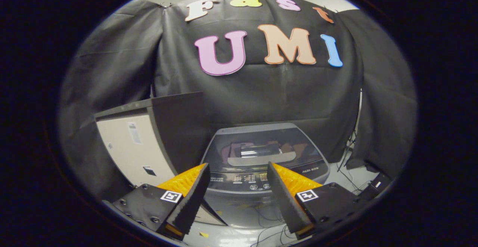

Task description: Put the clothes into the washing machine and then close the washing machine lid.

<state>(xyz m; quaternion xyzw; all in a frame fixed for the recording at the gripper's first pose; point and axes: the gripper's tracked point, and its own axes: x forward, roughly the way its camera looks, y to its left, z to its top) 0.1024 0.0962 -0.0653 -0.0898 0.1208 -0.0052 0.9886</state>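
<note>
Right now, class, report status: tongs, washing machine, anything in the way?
Tongs open, holding nothing. Washing machine just beyond them, lid down. Boxy cabinet stands beside it.

Pale cabinet, floor cables.

— Inspector A: State the supporting surface.
— Inspector B: A pale, glossy floor, light reflecting off it.
— A: What stands directly on it?
— B: A grey top-loading washing machine with a dark glass lid, lid down. Just beside it, a tall off-white boxy cabinet with a dark top.
— A: Anything loose?
— B: Thin black cables trail across the floor before the machine; more cables at its far side. A small yellow scrap lies near the cabinet.
— A: The gripper?
— B: Fingers spread apart, gripping nothing, above the floor.
</note>
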